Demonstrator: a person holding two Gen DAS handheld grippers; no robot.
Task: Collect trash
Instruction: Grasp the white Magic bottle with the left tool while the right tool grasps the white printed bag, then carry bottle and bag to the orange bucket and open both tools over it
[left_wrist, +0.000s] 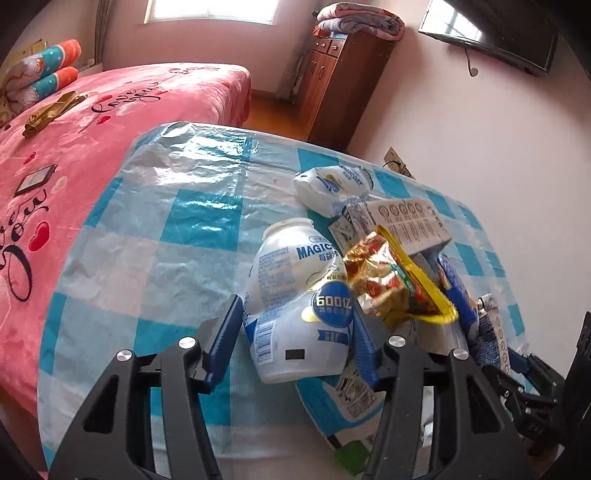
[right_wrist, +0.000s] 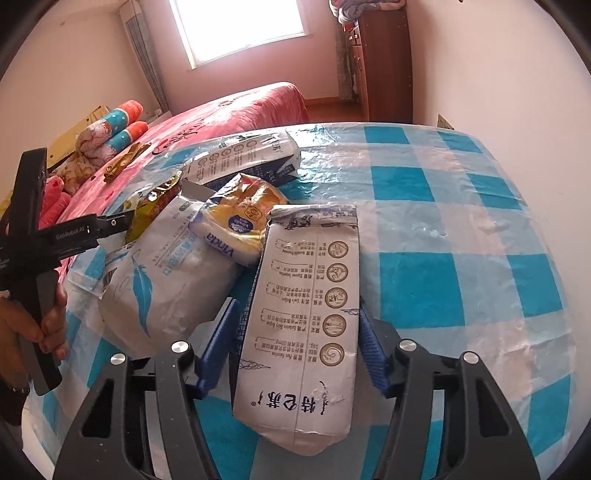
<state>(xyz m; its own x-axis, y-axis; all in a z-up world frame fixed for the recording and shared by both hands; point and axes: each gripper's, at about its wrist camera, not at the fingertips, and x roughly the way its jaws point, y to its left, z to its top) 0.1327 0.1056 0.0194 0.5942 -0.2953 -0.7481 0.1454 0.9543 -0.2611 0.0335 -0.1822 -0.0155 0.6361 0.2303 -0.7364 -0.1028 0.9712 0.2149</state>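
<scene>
Trash lies in a heap on a table (left_wrist: 155, 229) with a blue and white cloth, next to a pink bed (left_wrist: 74, 129).

On the left side, the left gripper (left_wrist: 295, 339) is spread wide around a white bottle (left_wrist: 295, 295) that lies on its side. Its fingers (left_wrist: 225, 332) sit on both sides of the bottle, and I cannot tell if they touch it yet. Just right of the bottle is a gold snack bag (left_wrist: 391, 280). Far behind it are a tissue pack (left_wrist: 332, 188) and a carton (left_wrist: 406, 221).

On the right side, the right gripper (right_wrist: 299, 350) is spread around a milk carton (right_wrist: 310, 325) lying flat. The fingers are close to its two long sides. Left of it are a white bag (right_wrist: 166, 277) and a bread pack (right_wrist: 240, 221).

I think the grabbing step is in hand now. Next, each gripper needs to squeeze shut on its thing and lift it off the heap. The bottle is round and may roll, so the squeeze should be at its middle. No bin shows in either view.
</scene>
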